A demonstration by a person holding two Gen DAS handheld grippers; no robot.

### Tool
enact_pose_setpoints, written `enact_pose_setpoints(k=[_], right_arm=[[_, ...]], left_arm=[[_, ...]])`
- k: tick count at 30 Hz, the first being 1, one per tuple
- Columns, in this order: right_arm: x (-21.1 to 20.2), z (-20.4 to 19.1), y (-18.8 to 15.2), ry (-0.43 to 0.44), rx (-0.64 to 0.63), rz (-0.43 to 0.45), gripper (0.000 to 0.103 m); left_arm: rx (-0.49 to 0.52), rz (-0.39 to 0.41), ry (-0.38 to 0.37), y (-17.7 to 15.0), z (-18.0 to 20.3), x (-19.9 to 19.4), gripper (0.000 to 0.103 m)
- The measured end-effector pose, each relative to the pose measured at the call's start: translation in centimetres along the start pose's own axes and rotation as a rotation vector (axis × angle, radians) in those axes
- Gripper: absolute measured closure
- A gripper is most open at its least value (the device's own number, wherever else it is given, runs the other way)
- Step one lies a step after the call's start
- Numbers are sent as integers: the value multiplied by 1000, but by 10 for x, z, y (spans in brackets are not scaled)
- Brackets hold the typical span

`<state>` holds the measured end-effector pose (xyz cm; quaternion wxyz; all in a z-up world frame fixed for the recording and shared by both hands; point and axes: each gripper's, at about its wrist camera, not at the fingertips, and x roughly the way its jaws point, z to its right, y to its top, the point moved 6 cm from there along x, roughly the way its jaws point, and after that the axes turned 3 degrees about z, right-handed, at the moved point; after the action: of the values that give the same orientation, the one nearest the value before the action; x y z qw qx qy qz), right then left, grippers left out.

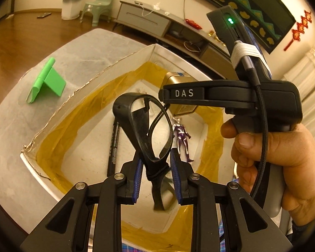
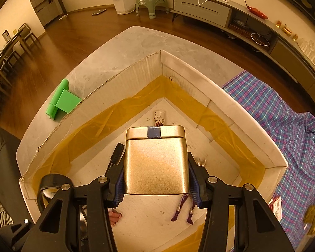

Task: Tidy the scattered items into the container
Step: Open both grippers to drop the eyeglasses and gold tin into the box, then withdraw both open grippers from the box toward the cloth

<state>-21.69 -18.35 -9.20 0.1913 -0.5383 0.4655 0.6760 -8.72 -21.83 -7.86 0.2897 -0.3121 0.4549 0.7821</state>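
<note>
At the bottom of the left wrist view, the left gripper (image 1: 155, 166) has a pair of black-framed glasses (image 1: 151, 130) between its blue-padded fingers (image 1: 139, 174). The folded temples hang in the gap, and the pads stand a little off the frame on both sides, so whether they pinch it cannot be told. The lenses rise above the fingertips, over the inside of the white cardboard box with yellow tape along its inner walls (image 1: 90, 79). On the box floor beyond lie a black marker pen (image 1: 113, 147), left of centre, and a purple and silver toy figure (image 1: 183, 140), right of centre. At the right edge of that frame a hand (image 1: 275, 168) grips the handle of the right gripper, which crosses the middle of the picture.

In the right wrist view, the right gripper (image 2: 156, 180) is clamped on a gold metal tin with a strip of blue tape on its lid (image 2: 156, 159), its pads pressing both sides; the tin is over the middle of the box. Below it the toy figure's legs show at lower centre, and a small white and red packet (image 2: 159, 117) lies on the floor just past the tin's lid. Outside the box, at the left of the frame, a bright green plastic stand (image 2: 62, 100) sits on the grey marble-look table (image 2: 119, 50), and a blue plaid cloth (image 2: 283, 115) lies at the right.
</note>
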Motion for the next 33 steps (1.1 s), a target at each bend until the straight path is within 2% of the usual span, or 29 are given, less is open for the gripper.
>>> enact_pose_setpoints(k=[5, 10, 15, 21, 27, 33], right_arm=[[1, -1, 0, -8, 13, -6, 52], [2, 0, -5, -17, 32, -9, 52], [-2, -2, -7, -20, 31, -6, 51], [-13, -2, -14, -15, 28, 8, 51], [-32, 2, -29, 0, 26, 42, 49], [-59, 2, -50, 45, 21, 105, 45]], left_arm=[[-65, -1, -17, 3, -12, 0, 80], [-110, -7, -55, 6, -24, 0, 68], [-130, -5, -64, 8, -30, -2, 66], [-135, 3, -62, 9, -35, -6, 65], [-121, 42, -19, 12, -41, -18, 65], [-87, 84, -41, 15, -33, -34, 63]])
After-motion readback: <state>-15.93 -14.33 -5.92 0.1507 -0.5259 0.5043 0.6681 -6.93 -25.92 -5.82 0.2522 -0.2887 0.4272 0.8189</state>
